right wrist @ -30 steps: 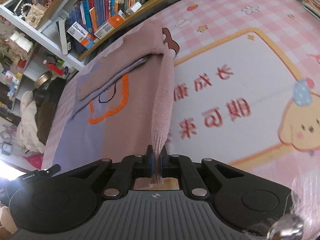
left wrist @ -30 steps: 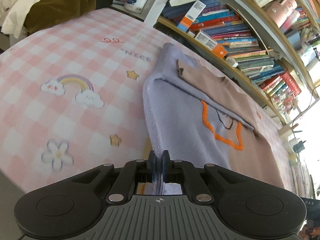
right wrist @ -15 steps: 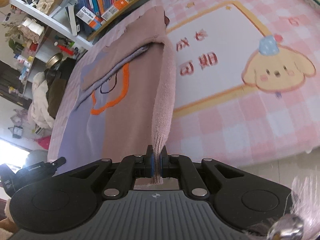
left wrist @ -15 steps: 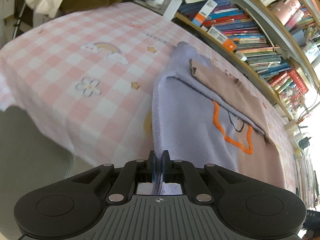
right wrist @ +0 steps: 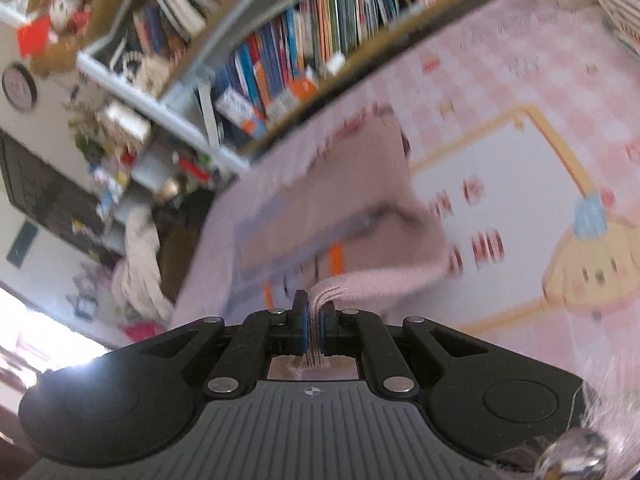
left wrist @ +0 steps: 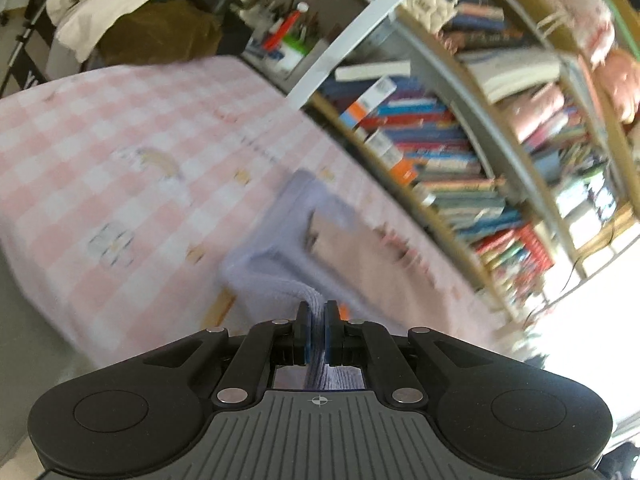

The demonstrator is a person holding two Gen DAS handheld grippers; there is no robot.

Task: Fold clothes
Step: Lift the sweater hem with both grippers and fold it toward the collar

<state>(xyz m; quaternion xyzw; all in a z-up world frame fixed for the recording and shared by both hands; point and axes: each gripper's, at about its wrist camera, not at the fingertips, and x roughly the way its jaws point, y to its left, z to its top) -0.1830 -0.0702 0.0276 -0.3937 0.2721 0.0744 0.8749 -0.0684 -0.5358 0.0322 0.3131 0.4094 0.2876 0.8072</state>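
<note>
A knit sweater, lavender (left wrist: 280,236) on one half and dusty pink (right wrist: 360,184) on the other with an orange outline design, lies partly folded on the pink checked bedspread (left wrist: 100,128). My left gripper (left wrist: 316,312) is shut on the lavender hem, which curls up off the bed toward the camera. My right gripper (right wrist: 315,312) is shut on the pink ribbed hem, also lifted and bending over the sweater's body. Both views are motion-blurred.
A long bookshelf (left wrist: 460,152) packed with books runs along the far side of the bed. A pile of white and brown clothes (left wrist: 132,20) sits beyond the bed's left end. The bedspread's cartoon dog panel (right wrist: 520,220) lies right of the sweater.
Both grippers have risen and swung forward with the hem in them. The lower sweater edge has lifted off the bed and curls over toward the collar end.
</note>
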